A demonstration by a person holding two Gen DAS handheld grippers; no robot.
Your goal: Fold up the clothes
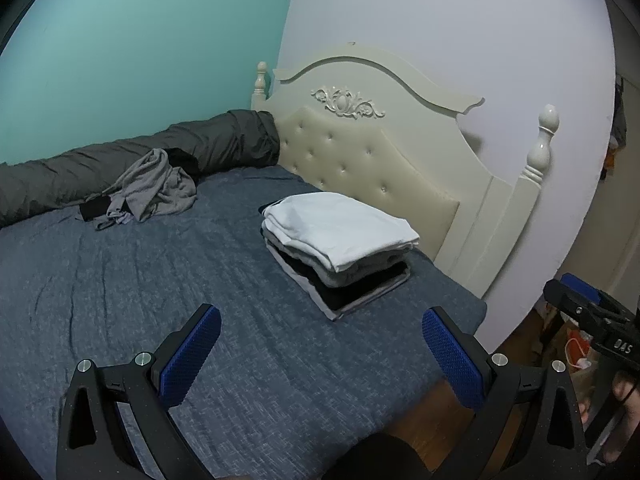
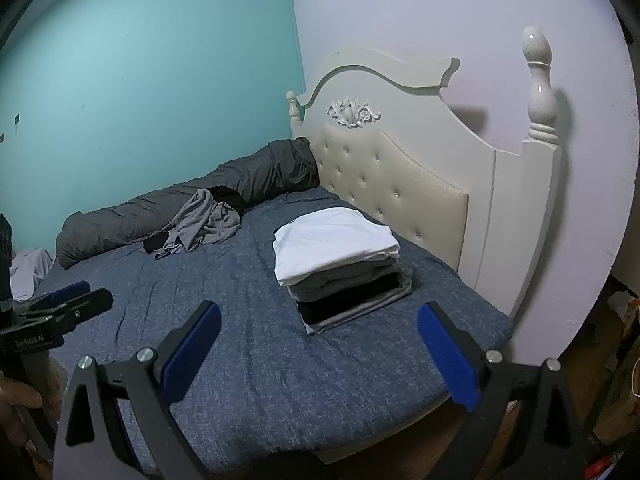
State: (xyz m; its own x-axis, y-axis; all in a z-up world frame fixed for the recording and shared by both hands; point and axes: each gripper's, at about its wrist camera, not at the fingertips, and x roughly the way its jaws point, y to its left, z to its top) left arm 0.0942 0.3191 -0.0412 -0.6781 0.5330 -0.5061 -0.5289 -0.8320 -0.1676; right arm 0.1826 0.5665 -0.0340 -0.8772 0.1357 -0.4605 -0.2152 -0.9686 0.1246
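Both claws hang spread and empty over the near edge of the bed (image 1: 120, 280) — left gripper (image 1: 320, 344), right gripper (image 2: 318, 340). Ahead, a stack (image 1: 340, 244) of folded clothes, white on top, lies near the headboard (image 1: 360, 152). Farther from the headboard, a crumpled grey garment (image 1: 152, 188) rests against a dark rolled quilt (image 1: 100, 164) along the teal wall (image 1: 140, 40) — unfolded.

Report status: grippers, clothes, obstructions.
Left gripper open, empty; right gripper open, empty. Folded stack by headboard; crumpled grey garment unfolded at far side. Bed between them bare.
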